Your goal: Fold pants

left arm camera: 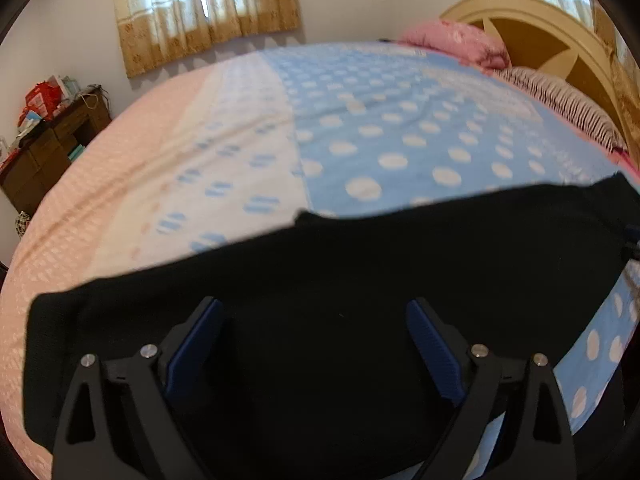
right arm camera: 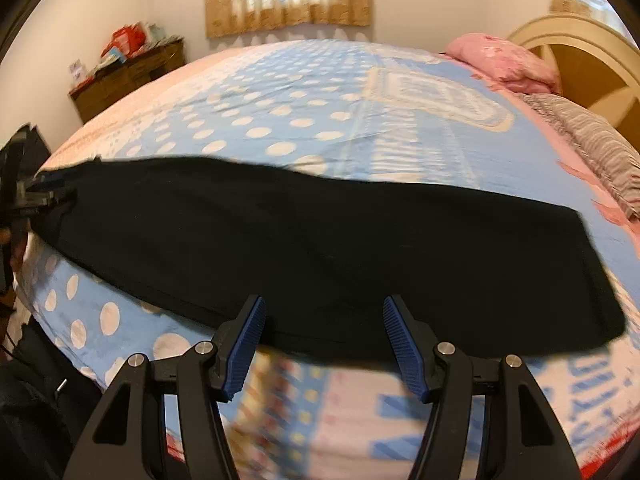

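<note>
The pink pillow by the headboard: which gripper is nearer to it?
Right. The right gripper works the pants' end toward the pink pillow; the left gripper is at the far end.

Left wrist view close above black pants (left arm camera: pixel 320 280), angled down across bed (left arm camera: pixel 400 128), right wrist view (right arm camera: pixel 320 232) likewise, both sharing pants, bed, headboard (left arm camera: pixel 540 28).

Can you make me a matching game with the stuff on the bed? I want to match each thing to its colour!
Things:
1. pants
2. pillow by the headboard
3. pads on the right tongs
4. spots on the blue bedspread

Colours:
A. white
B. dark blue
C. black
D. pink

Right pairs: 1-C, 2-D, 3-B, 4-A
</note>
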`<state>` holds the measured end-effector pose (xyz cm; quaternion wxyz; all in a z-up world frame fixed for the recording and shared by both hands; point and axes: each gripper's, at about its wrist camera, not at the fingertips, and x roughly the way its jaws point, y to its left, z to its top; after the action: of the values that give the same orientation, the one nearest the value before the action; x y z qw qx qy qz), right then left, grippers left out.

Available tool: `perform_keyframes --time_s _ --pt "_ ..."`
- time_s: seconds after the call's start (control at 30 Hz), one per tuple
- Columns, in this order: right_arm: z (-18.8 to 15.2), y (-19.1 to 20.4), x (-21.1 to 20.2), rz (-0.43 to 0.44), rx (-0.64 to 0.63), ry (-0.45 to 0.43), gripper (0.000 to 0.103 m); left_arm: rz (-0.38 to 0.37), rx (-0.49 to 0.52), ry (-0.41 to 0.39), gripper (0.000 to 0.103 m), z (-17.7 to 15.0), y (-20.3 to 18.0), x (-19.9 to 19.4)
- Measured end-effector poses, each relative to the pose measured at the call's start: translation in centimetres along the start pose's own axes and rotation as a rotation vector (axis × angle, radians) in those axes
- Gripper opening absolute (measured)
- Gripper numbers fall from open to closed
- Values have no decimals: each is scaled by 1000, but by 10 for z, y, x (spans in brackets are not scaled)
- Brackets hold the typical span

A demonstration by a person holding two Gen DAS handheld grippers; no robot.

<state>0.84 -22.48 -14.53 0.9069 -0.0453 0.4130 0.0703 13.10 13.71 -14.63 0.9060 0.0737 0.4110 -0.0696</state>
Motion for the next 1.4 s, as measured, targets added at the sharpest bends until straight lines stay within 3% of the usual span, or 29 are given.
perform_keyframes --time_s 0.27,0.4,0.57,0.93,1.1,1.17,1.27,1.4 --pt "0 -119 -60 -109 379 -155 63 -18 -7 -7 96 -2 -7 -2" --pt "-1 -177 -62 -66 577 -161 60 -21 -17 -4 96 -1 -10 1" --pt "5 -195 -45 -26 621 -106 46 -35 -5 -4 96 -4 -18 0" --pt "5 -203 -12 2 609 -32 45 -42 -22 22 101 -8 -20 13" --pt "5 -208 -6 48 608 -10 38 -44 -29 19 103 -8 -22 13" --pt "4 -210 -3 49 604 2 24 -45 -32 17 103 -8 -22 14" --pt "0 -218 -4 104 648 -8 16 -48 -33 16 103 -8 -22 15" --pt "2 -210 -12 115 655 -25 13 -55 -42 14 103 -8 -21 14"
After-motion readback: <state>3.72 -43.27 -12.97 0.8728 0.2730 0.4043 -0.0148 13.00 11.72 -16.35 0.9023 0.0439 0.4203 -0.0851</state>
